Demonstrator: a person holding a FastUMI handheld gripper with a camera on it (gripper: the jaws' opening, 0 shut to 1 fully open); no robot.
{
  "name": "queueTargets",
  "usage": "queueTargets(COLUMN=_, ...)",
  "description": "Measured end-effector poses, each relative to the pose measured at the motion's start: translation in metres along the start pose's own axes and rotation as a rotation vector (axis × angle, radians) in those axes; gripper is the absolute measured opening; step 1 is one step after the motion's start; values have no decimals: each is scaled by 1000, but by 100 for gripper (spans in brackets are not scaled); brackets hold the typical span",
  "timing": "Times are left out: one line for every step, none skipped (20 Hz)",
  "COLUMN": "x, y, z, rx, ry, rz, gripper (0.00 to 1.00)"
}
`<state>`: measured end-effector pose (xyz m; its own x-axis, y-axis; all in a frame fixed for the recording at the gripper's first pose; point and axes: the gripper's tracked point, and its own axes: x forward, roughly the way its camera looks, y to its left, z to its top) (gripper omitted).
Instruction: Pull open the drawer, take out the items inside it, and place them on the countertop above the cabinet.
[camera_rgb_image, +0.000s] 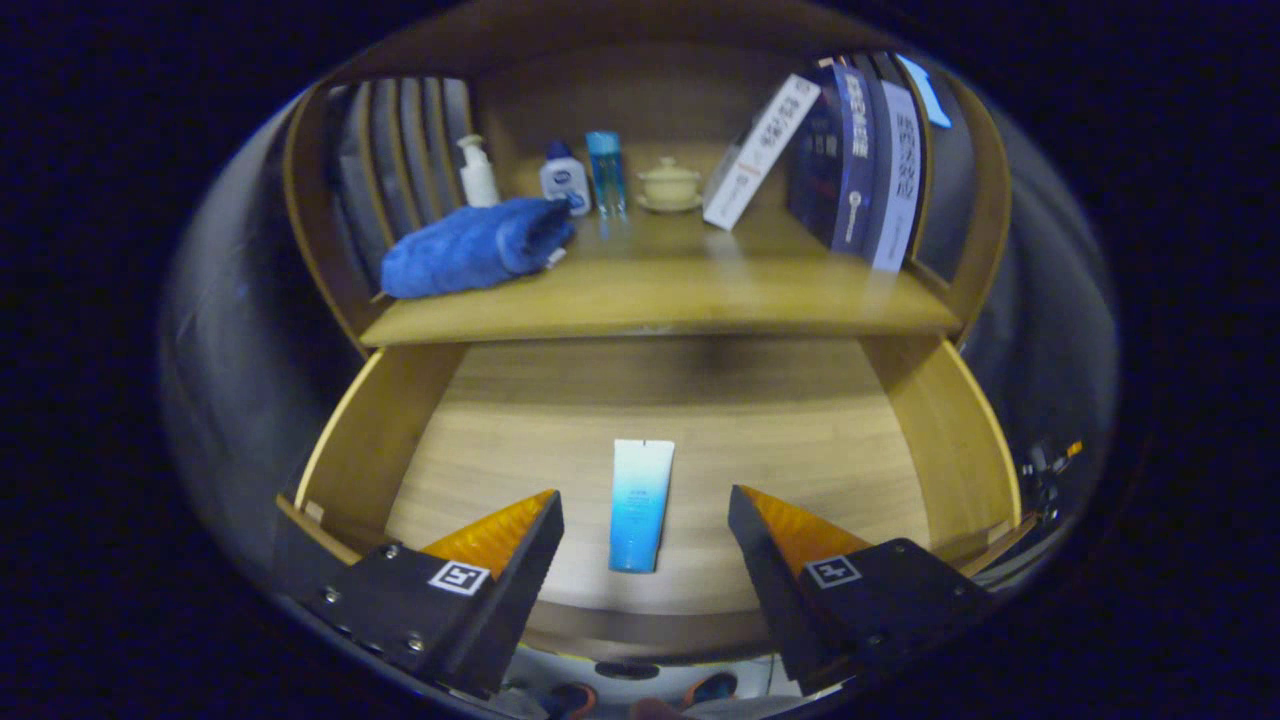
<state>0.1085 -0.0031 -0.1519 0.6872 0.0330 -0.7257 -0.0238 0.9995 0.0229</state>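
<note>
Gripper: gripper (645, 510) spread wide, holding nothing; fingers either side of the tube, not touching it
Drawer: drawer (375, 440) pulled open under the countertop (660, 290)
Tube: tube (640, 505) lies flat on the drawer floor, between the fingers, lengthwise along them; the one item seen inside
Handling: likely light, soft-walled and smooth; a hard squeeze could dent it or let it slip; best pinched across the middle of its width
Countertop: blue towel (470, 248), bottles (565, 178), cup (668, 183), books (860, 160); bare wood near the front edge looks fit for setting down
</note>
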Motion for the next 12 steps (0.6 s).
queueTargets(x=10, y=4, z=-2, rx=20, ry=41, rz=-9, gripper=98)
queueTargets(x=20, y=7, z=-3, rx=35, ry=81, rz=-12, gripper=98)
queueTargets(x=31, y=10, z=-4, rx=47, ry=119, rz=-9, gripper=89)
queueTargets(x=35, y=14, z=-10, rx=67, ry=173, rz=-8, gripper=80)
queueTargets(x=39, y=16, z=-13, rx=82, ry=214, rz=-12, gripper=71)
queueTargets(x=46, y=14, z=-18, rx=92, ry=242, rz=-25, gripper=69)
queueTargets(x=50, y=13, z=-23, rx=92, ry=268, rz=-36, gripper=69)
queueTargets(x=55, y=12, z=-26, rx=89, ry=282, rz=-46, gripper=69)
queueTargets(x=64, y=9, z=-33, rx=71, ry=307, rz=-60, gripper=69)
queueTargets(x=59, y=8, z=-36, rx=63, ry=328, rz=-54, gripper=57)
queueTargets(x=69, y=10, z=-38, rx=50, ry=321, rz=-24, gripper=44)
queueTargets(x=62, y=13, z=-36, rx=51, ry=328, rz=3, gripper=41)
